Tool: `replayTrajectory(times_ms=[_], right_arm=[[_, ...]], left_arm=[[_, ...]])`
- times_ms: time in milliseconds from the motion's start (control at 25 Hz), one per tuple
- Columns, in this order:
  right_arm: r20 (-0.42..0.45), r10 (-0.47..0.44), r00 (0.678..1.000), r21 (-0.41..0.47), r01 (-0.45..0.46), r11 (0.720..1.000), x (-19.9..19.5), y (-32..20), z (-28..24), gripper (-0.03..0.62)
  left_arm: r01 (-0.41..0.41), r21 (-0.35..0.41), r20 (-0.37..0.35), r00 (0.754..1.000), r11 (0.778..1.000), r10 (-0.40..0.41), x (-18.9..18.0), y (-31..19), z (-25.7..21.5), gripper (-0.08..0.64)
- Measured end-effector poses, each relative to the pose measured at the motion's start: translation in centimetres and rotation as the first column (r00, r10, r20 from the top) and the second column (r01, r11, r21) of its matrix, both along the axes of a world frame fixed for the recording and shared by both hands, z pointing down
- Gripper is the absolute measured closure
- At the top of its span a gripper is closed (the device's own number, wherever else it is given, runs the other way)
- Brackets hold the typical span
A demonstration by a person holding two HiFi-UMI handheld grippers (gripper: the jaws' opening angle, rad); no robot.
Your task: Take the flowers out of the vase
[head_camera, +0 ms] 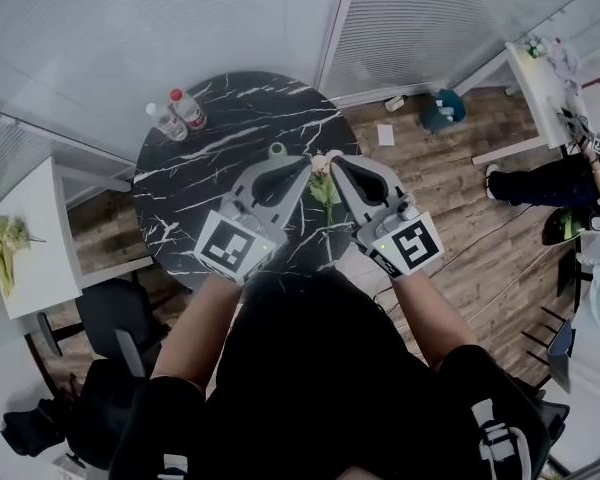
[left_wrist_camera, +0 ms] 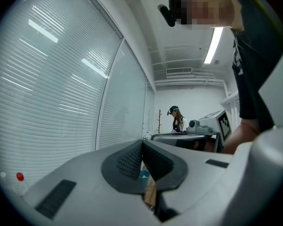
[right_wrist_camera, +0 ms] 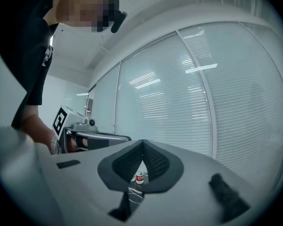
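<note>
Over marble tabletop: left hand-held gripper and right hand-held gripper, both with jaws together, empty.
flowers show between the two; bottles left of flowers, red label unreadable.

Two bottles, two grippers, one round marble table.

Wood floor, round marble table, white blinds
</note>
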State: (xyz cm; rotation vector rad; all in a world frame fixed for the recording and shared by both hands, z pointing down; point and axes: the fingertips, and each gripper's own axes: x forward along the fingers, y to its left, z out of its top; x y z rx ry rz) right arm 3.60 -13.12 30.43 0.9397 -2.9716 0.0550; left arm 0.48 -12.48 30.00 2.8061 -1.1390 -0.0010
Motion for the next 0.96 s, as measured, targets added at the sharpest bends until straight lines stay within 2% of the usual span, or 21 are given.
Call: replayTrajectory(times_ms=[960], right_arm=[[0.008,-0.012,1.0,-0.02,0.012,1.0,-0.76,-0.33,0.64,0.574]], left_arm=[[0.02,-0.007,0.007,1.0,1.0,-0.02,-0.47,-0.45,0.71,0.548]])
